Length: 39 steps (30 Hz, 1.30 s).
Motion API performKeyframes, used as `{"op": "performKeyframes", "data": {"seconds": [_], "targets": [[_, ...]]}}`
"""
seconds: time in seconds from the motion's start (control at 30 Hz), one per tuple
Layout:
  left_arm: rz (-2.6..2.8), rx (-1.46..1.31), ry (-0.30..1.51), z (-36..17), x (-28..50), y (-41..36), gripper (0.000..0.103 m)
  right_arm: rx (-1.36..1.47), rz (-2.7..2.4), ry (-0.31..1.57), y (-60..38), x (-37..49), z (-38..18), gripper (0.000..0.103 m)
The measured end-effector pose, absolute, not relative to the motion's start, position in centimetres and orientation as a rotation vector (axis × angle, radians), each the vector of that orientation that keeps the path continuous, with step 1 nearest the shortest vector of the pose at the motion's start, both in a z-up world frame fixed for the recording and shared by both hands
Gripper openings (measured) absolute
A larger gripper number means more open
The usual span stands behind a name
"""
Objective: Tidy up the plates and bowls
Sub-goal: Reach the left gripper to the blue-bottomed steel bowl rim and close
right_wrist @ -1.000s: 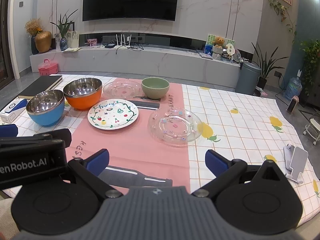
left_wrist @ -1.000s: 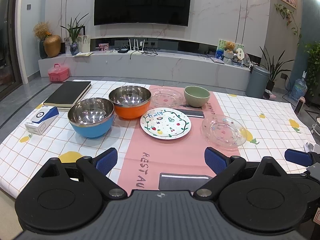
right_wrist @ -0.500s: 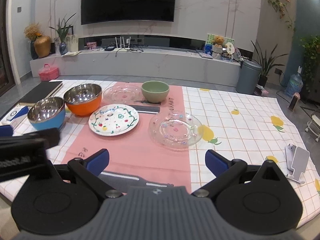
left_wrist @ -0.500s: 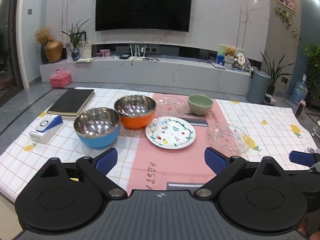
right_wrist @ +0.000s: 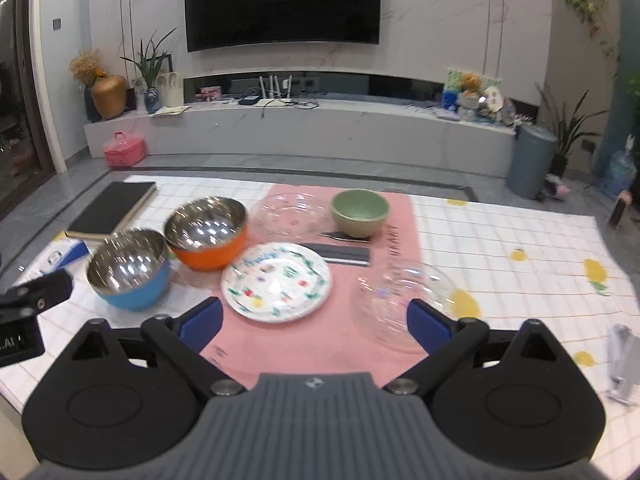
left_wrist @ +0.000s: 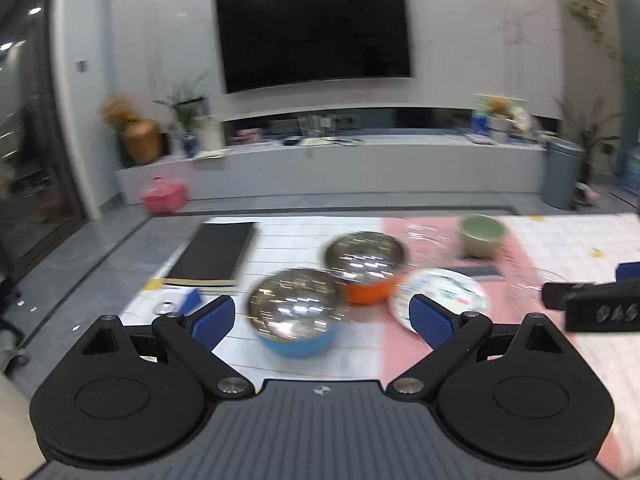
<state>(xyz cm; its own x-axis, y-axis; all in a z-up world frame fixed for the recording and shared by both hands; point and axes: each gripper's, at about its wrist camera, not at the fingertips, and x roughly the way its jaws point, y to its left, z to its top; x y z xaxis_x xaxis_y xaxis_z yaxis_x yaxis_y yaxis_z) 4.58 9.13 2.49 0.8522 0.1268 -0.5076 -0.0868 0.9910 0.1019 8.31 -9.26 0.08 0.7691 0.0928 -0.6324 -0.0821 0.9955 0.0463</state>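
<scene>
Both grippers are above the table (right_wrist: 500,240), holding nothing.

Largest to smallest: the blue bowl (right_wrist: 130,276) touches the orange bowl (right_wrist: 206,236); beside them lie the painted plate (right_wrist: 277,282) and two glass plates (right_wrist: 404,296), then the green bowl (right_wrist: 360,212). The left gripper (left_wrist: 320,322) is spread wide; the right gripper (right_wrist: 314,322) is closing on air.

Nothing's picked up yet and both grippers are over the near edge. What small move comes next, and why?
Probably ease the left gripper forward and down toward the blue-sided steel bowl. That bowl sits nearest, framed between its open fingers, and the similar orange-sided steel bowl stands right behind it, ready for nesting. The right gripper is closing on nothing.
</scene>
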Motion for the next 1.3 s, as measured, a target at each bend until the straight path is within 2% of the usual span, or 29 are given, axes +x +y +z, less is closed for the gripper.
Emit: {"op": "performKeyframes", "data": {"seconds": [0.13, 0.23, 0.33, 0.4, 0.47, 0.6, 0.7, 0.83, 0.87, 1.0, 1.23, 1.3], "targets": [[0.174, -0.015, 0.574, 2.2, 7.1, 12.8, 0.103, 0.107, 0.153, 0.711, -6.9, 12.3, 0.9, 0.093], [0.199, -0.103, 0.591, 2.3, 8.8, 15.1, 0.103, 0.120, 0.173, 0.721, -4.2, 15.2, 1.1, 0.086], [0.191, -0.129, 0.587, 2.1, 10.4, 16.5, 0.103, 0.095, 0.183, 0.753, -1.0, 17.8, 0.6, 0.084], [0.199, -0.132, 0.576, 2.1, 11.4, 17.5, 0.103, 0.072, 0.201, 0.782, 1.0, 19.1, 0.0, 0.075], [0.204, -0.120, 0.585, 2.0, 12.5, 17.7, 0.103, 0.080, 0.215, 0.802, 2.4, 20.5, -0.9, 0.072], [0.211, -0.090, 0.635, 0.3, 14.3, 17.9, 0.091, 0.162, 0.208, 0.836, 3.3, 22.0, -3.8, 0.072], [0.274, -0.097, 0.716, -2.5, 15.0, 18.3, 0.076, 0.248, 0.203, 0.851, 3.0, 22.3, -6.4, 0.071], [0.272, -0.138, 0.830, -6.0, 16.7, 19.4, 0.064, 0.329, 0.189, 0.873, 2.3, 22.0, -9.7, 0.063], [0.278, -0.161, 0.850, -6.7, 17.0, 19.6, 0.064, 0.331, 0.191, 0.877, 2.4, 21.9, -10.3, 0.059], [0.254, -0.156, 0.862, -7.9, 17.5, 19.3, 0.064, 0.326, 0.225, 0.841, 2.9, 21.8, -11.7, 0.059], [0.305, -0.043, 0.873, -9.4, 18.7, 17.6, 0.065, 0.278, 0.275, 0.865, 5.0, 22.1, -12.7, 0.050], [0.324, -0.012, 0.870, -9.4, 18.9, 17.1, 0.061, 0.274, 0.269, 0.863, 5.1, 22.1, -12.9, 0.048]]}}
